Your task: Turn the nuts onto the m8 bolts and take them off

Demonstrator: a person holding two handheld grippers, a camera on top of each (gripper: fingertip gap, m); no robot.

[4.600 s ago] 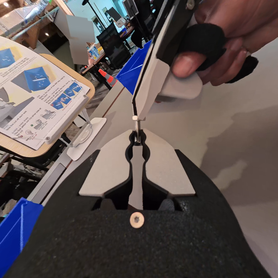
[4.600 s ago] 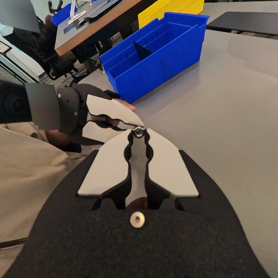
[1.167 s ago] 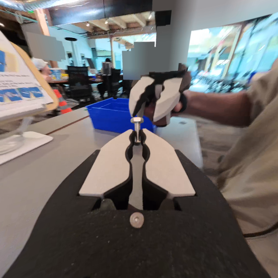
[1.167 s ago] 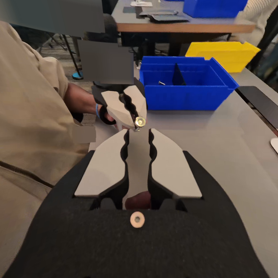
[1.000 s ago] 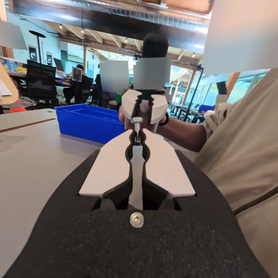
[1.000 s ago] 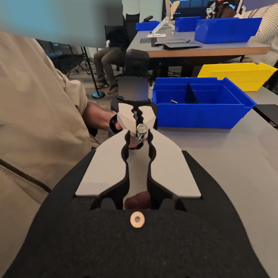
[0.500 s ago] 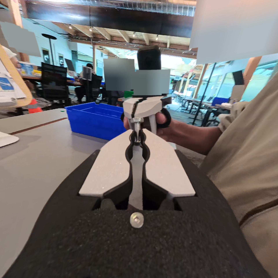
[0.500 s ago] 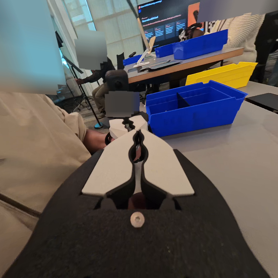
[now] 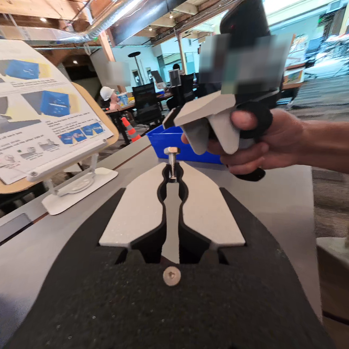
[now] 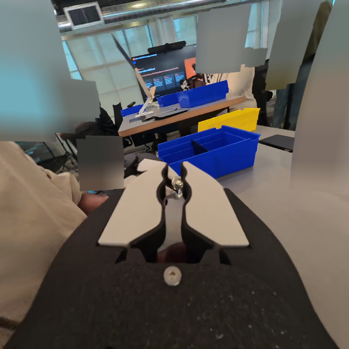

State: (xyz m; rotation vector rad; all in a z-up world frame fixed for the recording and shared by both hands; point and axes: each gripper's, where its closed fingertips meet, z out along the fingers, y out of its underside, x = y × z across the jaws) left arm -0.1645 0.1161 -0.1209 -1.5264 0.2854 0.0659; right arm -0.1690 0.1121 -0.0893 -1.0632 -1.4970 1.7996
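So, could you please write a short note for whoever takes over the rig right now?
Left gripper: shut on the bolt, shaft pointing up.
Right gripper: fingers open, seemingly empty, up and right of the bolt, not touching it.
Nut: apparently on the shaft's top end.
Blue bin: on the table behind.
Left to do: grip the nut and turn it; which way, I cannot tell.

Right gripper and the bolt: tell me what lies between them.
Nothing. In the left wrist view, open air separates the right gripper from the bolt, clamped upright in the left gripper.
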